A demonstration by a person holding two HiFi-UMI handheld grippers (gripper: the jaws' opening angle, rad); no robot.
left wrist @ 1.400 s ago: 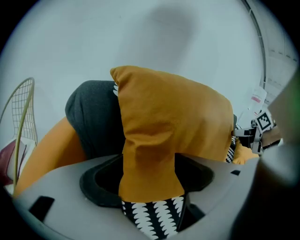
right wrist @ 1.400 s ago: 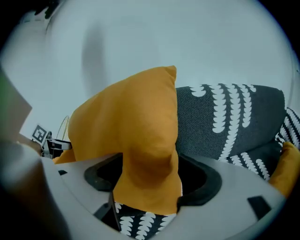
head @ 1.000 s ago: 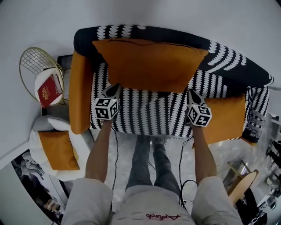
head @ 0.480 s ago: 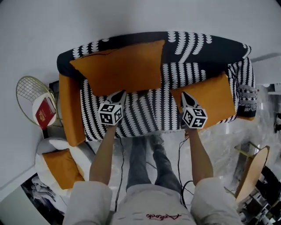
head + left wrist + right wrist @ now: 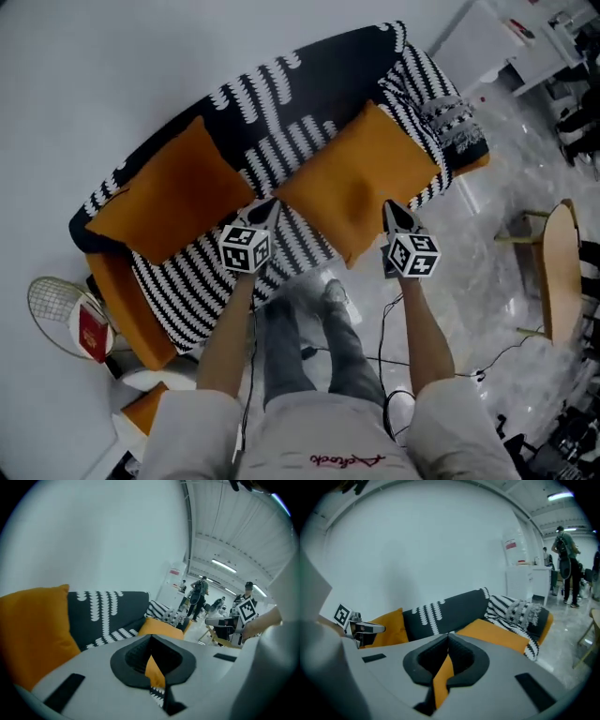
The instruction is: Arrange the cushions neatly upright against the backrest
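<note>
From the head view, a black-and-white patterned sofa [image 5: 309,84] runs slantwise across the frame with two orange cushions on it. The upright cushion [image 5: 169,192] leans against the backrest [image 5: 281,94] toward the sofa's left end, while the flat cushion [image 5: 361,173] lies on the seat [image 5: 187,281] toward the right end, its near corner reaching the seat's front edge. The left claw [image 5: 266,208] hangs pinched shut just beside the flat cushion's left corner, and the right claw [image 5: 391,211] is likewise pinched shut over that cushion's near right edge (neither has any fabric in it). A fringed throw [image 5: 448,117] drapes the right armrest, and a red book [image 5: 91,333] lies on a wire stand [image 5: 47,300] off the sofa's left end. In the left gripper view, the left claw [image 5: 150,638] has its jaws together with nothing between them. Past them the upright cushion [image 5: 33,634] stands at the left against the backrest [image 5: 108,611], the flat cushion [image 5: 161,627] lies farther along, and the right claw [image 5: 210,620] shows at the right, with people [image 5: 197,595] standing far off. In the right gripper view, the right claw [image 5: 448,635] is also closed and empty. The flat cushion [image 5: 501,634] lies ahead on the seat with the throw [image 5: 520,611] behind it, and the upright cushion [image 5: 386,625] shows at the left beside the left claw [image 5: 377,629].
</note>
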